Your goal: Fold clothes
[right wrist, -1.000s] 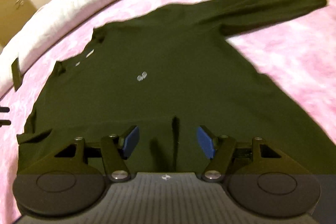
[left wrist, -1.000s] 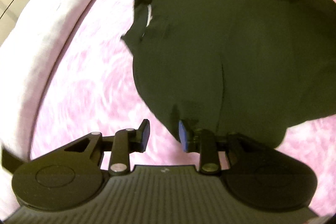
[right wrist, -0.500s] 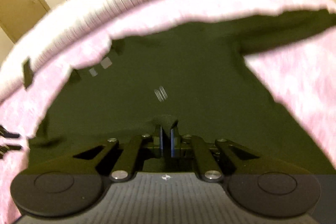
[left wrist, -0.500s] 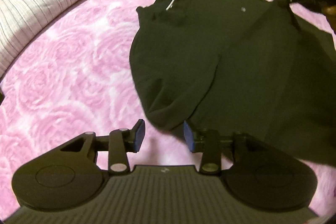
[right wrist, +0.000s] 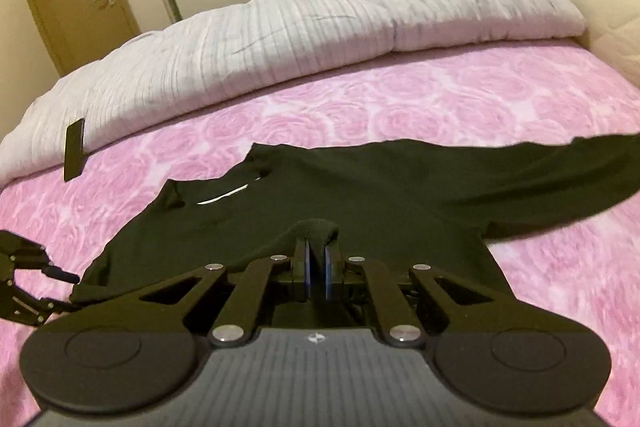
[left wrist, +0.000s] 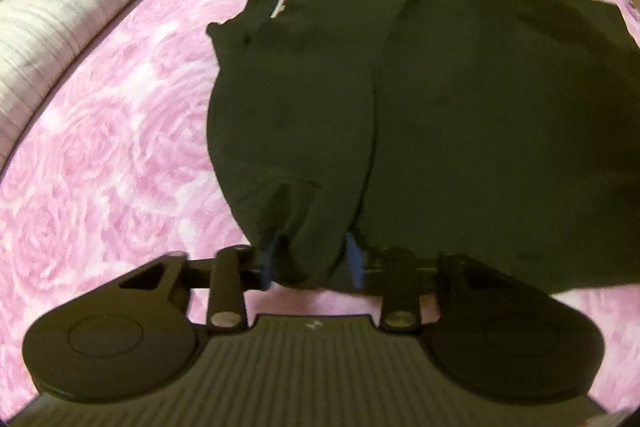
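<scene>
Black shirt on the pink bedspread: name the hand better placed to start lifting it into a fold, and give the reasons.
Right. The right tongs are already shut on a pinched ridge of the black shirt. The left tongs are closing around the shirt's lower corner, fabric between them but not yet pinched.
</scene>
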`<state>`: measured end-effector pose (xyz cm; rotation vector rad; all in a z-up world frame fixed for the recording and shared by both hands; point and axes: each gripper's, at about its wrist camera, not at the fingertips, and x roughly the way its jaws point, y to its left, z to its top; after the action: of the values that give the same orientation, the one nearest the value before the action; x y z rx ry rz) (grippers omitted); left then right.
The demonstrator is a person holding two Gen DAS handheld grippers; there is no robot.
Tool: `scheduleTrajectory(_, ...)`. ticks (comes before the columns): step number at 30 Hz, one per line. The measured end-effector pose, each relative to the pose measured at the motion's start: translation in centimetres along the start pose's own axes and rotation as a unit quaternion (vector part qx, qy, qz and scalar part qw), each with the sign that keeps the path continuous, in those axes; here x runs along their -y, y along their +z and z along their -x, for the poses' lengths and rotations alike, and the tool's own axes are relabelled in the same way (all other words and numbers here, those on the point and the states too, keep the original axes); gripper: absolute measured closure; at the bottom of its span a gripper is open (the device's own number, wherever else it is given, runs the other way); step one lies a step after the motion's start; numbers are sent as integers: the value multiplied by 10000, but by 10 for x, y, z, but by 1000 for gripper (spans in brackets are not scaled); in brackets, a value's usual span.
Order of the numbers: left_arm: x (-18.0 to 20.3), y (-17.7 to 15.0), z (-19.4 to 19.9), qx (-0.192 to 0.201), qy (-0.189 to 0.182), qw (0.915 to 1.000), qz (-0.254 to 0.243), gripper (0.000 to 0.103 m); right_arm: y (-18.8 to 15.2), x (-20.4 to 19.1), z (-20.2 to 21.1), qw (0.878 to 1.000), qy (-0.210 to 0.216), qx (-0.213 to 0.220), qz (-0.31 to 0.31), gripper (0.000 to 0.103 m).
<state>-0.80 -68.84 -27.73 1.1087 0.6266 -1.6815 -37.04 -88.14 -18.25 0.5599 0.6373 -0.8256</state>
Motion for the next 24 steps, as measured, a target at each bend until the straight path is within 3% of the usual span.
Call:
scheduleTrajectory(4, -11, -1, 2, 56, -2, 9999, 111, 79, 8, -8, -13, 9992, -109, 47, 384, 94)
scheduleTrajectory(5, -11, -2, 2, 63, -2, 9999, 90, 79, 8, -9, -17, 9985, -261, 41, 475, 85)
scheduleTrajectory(7, -12, -3, 4, 102, -30, 9999, 49, 80, 8, -13, -24, 9964, -570, 39, 633, 78)
scheduleTrajectory(12, -17, -8, 7, 111, -205, 9997, -59, 95, -16, -41, -17, 9920, -948, 41, 828, 63)
scheduleTrajectory(19, -33, -12, 17, 258, -272, 9992, -130, 95, -74, -113, -13, 9974, 114, -556, 440, 58)
scheduleTrajectory(24, -25, -25, 21, 205, -260, 9971, -685, 89, -111, -160, -22, 9913, 785, -1050, -137, 55)
